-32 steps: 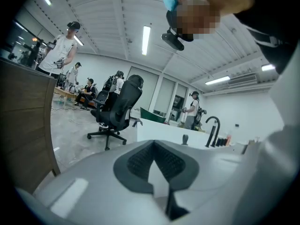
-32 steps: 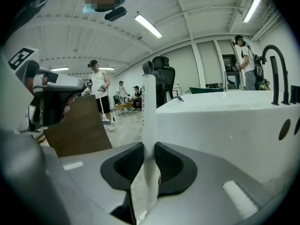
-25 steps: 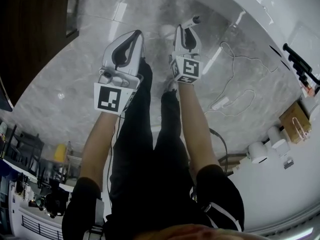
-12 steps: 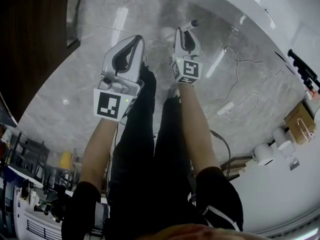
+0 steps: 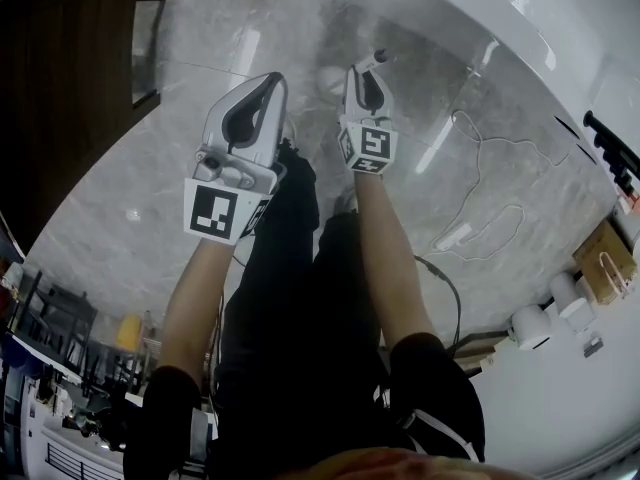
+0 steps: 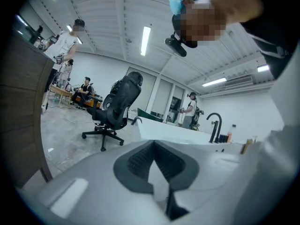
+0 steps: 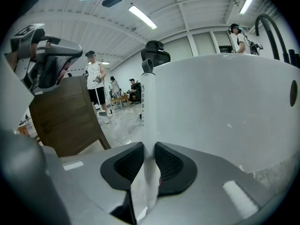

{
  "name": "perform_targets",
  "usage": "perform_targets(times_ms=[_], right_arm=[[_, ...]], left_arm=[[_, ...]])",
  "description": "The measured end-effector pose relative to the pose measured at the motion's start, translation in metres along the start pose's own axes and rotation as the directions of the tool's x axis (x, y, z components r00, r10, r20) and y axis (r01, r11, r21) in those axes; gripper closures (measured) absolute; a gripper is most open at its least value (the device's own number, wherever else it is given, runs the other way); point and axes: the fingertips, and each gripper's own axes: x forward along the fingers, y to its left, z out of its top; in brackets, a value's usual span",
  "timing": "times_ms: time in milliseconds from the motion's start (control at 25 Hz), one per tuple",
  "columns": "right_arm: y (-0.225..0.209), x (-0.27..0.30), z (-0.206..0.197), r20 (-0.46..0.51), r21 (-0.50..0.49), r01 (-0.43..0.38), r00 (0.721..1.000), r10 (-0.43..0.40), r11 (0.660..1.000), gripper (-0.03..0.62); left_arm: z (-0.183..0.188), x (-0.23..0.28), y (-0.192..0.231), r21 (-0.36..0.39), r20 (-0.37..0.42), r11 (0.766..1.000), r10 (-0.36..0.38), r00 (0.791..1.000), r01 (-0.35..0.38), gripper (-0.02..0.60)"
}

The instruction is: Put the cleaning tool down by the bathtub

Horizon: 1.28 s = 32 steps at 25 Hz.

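Fingers (image 7: pixel 129 165) of the right gripper (image 7: pixel 149 146) are clamped on the cleaning tool (image 7: pixel 148 107). The white bathtub (image 7: pixel 225 107) is seen at two o'clock, with the tool's handle held upright at twelve, just beside its wall. The left gripper (image 6: pixel 153 144) is seen at ten o'clock, its jaws pressed together, empty.

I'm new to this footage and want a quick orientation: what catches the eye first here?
The white cleaning tool handle stands out first, clamped in the right gripper and reaching out past it, close in front of the white bathtub wall. In the head view, a thin white cable loops over the grey marble floor beside the tub.
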Motion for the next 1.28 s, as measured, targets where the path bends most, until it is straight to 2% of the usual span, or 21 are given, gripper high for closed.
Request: perform_targets(times_ms=[600, 1280], right_arm=[[-0.018, 0.017, -0.05, -0.028, 0.008, -0.018, 0.999, 0.018, 1.0, 0.514], [-0.029, 0.062, -0.048, -0.022, 0.026, -0.017, 1.0, 0.018, 1.0, 0.514]], left_arm=[[-0.02, 0.007, -0.008, -0.014, 0.021, 1.0, 0.015, 1.0, -0.015, 0.574], [-0.027, 0.022, 0.013, -0.024, 0.029, 1.0, 0.01, 1.0, -0.009, 0.574]])
